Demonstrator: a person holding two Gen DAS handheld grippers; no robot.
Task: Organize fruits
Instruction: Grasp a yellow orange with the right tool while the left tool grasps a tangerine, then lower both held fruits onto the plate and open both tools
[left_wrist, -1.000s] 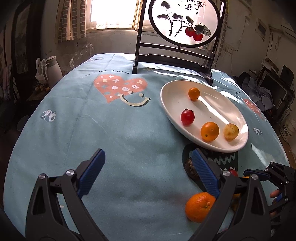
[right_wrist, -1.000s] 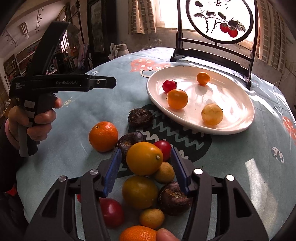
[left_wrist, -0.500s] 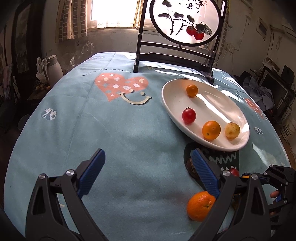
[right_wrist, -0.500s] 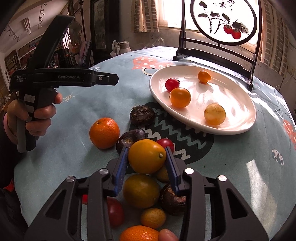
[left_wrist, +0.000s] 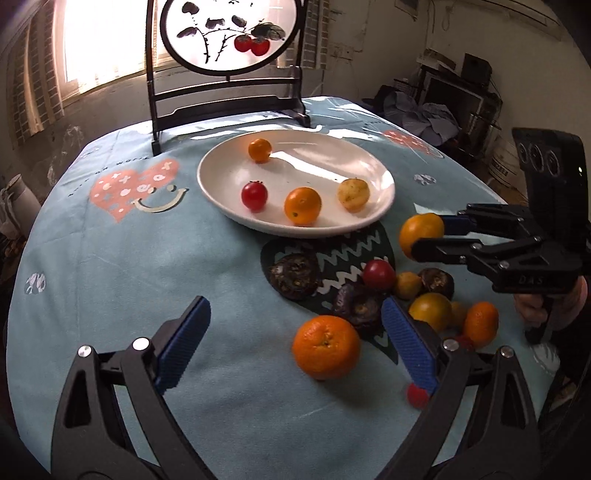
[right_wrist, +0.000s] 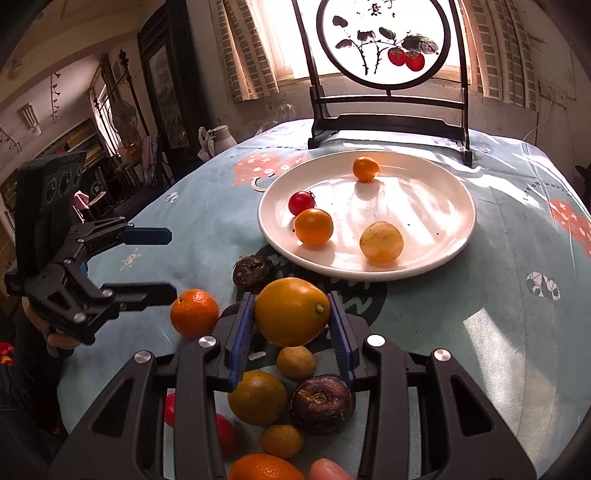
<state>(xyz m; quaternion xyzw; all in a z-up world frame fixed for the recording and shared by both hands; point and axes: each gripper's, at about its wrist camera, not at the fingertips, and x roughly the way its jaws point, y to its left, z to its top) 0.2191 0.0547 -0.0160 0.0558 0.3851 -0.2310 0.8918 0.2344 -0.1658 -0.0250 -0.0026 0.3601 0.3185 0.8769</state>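
Right gripper (right_wrist: 291, 325) is clamped on a yellow-orange citrus fruit (right_wrist: 291, 311), one blue pad against each side; the fruit's long axis runs across between the pads, and its small stem nub points toward the right-hand pad. In the left wrist view that fruit (left_wrist: 421, 232) hangs clear of the tablecloth (left_wrist: 110, 258), just short of the plate's near rim. Left gripper (left_wrist: 291, 339) stands wide open with nothing between its blue pads, low over the cloth, a mandarin (left_wrist: 326, 346) lying just ahead of its right finger with the stem dimple facing up.

Under the right gripper lies the loose heap: a second yellow citrus (right_wrist: 257, 397), a dark brown water chestnut (right_wrist: 320, 403), two small yellow fruits, red cherry tomatoes and another orange at the bottom edge. Another water chestnut (right_wrist: 253, 272) sits apart on the dark zigzag print.

Beyond, the white oval plate (right_wrist: 443, 184) holds four fruits well apart: a cherry tomato (right_wrist: 301, 202), an orange one (right_wrist: 313, 226), a pale yellow one (right_wrist: 381, 242) and a small orange one (right_wrist: 365, 168) at the far side.

Behind stands a dark wooden screen (right_wrist: 388, 110) with a round panel painted with red fruits; the characters at its top are too cropped to read. The right gripper's body reads "DAS" in the left wrist view.
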